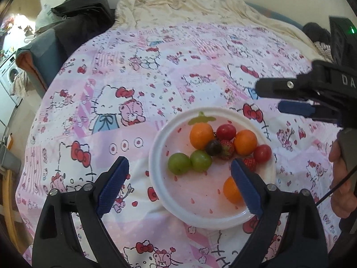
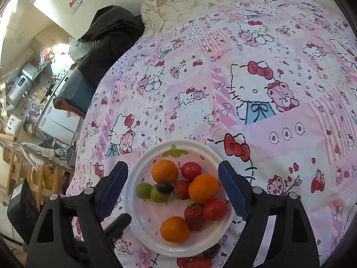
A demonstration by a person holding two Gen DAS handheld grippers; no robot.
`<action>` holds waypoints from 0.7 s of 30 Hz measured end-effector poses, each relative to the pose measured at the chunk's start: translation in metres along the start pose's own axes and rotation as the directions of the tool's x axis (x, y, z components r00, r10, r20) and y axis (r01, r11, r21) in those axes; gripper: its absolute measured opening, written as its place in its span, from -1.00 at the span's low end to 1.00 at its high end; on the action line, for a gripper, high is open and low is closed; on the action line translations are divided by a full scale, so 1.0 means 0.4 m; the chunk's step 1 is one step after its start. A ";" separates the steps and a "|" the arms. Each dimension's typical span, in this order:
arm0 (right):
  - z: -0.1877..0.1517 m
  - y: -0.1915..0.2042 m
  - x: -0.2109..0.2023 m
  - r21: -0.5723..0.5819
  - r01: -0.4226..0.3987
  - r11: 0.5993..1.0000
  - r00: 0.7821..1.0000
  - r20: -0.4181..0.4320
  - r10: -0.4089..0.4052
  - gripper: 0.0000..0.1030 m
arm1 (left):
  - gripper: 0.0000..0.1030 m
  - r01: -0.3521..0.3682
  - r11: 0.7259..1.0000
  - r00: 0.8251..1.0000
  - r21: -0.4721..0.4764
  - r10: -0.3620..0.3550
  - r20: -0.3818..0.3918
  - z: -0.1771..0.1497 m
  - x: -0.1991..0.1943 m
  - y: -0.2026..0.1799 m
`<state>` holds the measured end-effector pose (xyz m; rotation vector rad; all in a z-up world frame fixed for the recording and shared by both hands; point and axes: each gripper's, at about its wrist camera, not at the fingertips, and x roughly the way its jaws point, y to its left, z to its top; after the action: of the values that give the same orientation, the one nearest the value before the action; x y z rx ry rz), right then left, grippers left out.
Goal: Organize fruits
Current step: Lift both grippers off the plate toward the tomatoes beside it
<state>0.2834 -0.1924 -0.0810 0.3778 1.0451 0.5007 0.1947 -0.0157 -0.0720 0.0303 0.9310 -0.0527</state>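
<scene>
Left fingers (image 1: 246, 185) partly hide one orange (image 1: 231, 190).

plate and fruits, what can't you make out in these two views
- Left wrist view: the near orange is partly hidden by the left gripper finger.
- Left wrist view: one strawberry shows only in part behind that finger's tip.
- Right wrist view: a dark fruit and a red one beyond the plate rim are cut off by the bottom edge.

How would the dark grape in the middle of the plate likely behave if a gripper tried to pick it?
The dark grape looks small, round and glossy, so it may slip from the pads or roll. It sits wedged against a green fruit and a strawberry, so wide-open fingers would probably nudge those first. Probably soft; squeeze gently.
</scene>
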 end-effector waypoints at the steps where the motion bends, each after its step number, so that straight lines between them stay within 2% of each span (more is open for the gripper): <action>1: -0.001 0.000 -0.008 0.002 0.000 1.000 1.000 0.006 0.000 0.66 | 0.76 -0.003 1.000 1.000 -0.006 0.003 0.010 0.001 -0.009 0.003; 7: -0.012 0.021 -0.073 -0.014 -0.009 1.000 0.999 0.040 0.010 0.66 | 0.76 0.007 0.998 1.000 -0.056 -0.005 0.030 0.005 -0.049 0.024; 14: -0.044 0.058 -0.145 -0.071 0.016 0.997 0.996 0.094 -0.009 0.66 | 0.76 0.008 0.995 0.998 -0.100 -0.002 0.061 0.003 -0.107 0.049; 21: -0.094 0.054 -0.181 -0.058 0.025 0.998 0.996 0.087 -0.020 0.66 | 0.76 -0.017 0.994 0.996 -0.104 0.026 0.086 -0.011 -0.152 0.066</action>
<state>0.2158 -0.2129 -0.0347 0.3322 0.9484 0.4901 0.1563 0.0128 -0.0258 -0.0575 0.8446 0.0146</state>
